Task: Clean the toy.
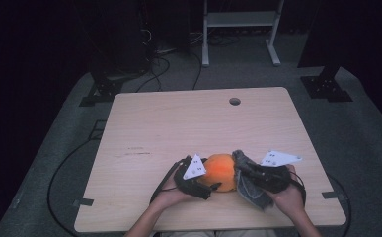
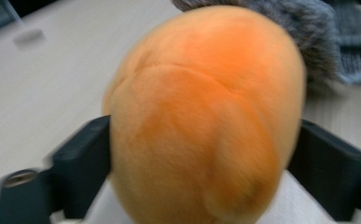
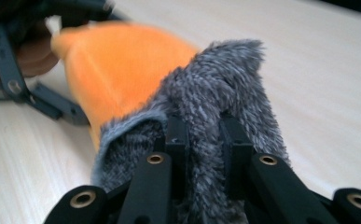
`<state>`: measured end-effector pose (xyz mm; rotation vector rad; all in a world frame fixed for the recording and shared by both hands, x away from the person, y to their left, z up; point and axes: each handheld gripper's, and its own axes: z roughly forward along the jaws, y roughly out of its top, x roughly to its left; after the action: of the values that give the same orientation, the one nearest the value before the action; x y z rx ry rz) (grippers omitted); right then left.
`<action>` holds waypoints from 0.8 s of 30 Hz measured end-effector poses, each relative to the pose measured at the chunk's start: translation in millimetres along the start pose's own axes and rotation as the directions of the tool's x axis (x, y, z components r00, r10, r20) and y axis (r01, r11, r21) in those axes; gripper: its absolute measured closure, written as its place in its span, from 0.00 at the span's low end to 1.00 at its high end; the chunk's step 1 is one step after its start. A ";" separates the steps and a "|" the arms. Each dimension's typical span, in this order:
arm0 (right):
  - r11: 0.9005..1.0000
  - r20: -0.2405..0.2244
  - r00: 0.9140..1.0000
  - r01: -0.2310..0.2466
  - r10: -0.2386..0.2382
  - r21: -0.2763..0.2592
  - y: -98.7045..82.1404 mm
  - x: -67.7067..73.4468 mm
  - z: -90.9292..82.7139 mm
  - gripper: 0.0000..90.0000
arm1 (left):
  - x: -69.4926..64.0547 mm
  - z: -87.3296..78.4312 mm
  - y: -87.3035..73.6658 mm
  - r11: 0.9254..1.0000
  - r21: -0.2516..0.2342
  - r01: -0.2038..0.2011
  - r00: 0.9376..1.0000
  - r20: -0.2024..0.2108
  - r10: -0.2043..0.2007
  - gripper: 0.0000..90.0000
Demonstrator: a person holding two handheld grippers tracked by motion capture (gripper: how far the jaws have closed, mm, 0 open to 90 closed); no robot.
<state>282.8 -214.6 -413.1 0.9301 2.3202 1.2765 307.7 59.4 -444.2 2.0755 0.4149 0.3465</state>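
Note:
An orange plush ball (image 1: 220, 170) lies near the table's front edge, with a grey fuzzy cover (image 1: 248, 185) over its right end. My left gripper (image 1: 208, 180) reaches in from the left. In the left gripper view its jaws (image 2: 206, 135) stand wide on both sides of the orange plush (image 2: 201, 121) and touch it, with the grey cover (image 2: 308, 32) behind. My right gripper (image 3: 205, 135) is shut on the rim of the grey cover (image 3: 225, 84), which wraps the end of the orange plush (image 3: 117, 60). The other gripper (image 3: 29, 88) shows at the far left.
The wooden table (image 1: 178, 123) has a round cable hole (image 1: 234, 101) near its far edge. Cables (image 1: 60, 177) run over the grey floor on the left. A white metal frame (image 1: 240, 29) and dark stands are behind the table.

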 end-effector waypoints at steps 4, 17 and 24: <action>1.000 -0.041 0.999 -0.028 0.028 0.002 -4.1 -2.6 1.1 0.84 | 0.5 -4.6 -1.5 1.000 0.000 0.002 1.000 0.008 -0.002 0.19; 0.999 -0.051 0.998 -0.030 0.029 -0.013 1.3 0.2 1.2 0.84 | -6.0 -4.4 -1.1 0.997 0.000 -0.075 0.996 0.040 0.075 0.15; 0.999 -0.064 0.997 -0.053 0.053 0.007 -7.9 -5.4 -2.2 0.84 | 4.1 -7.9 -4.0 0.997 -0.022 0.075 0.990 0.121 -0.072 0.11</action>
<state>282.5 -222.6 -418.7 0.9723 2.3631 1.3411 307.5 69.1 -443.4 2.0373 0.4103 0.1812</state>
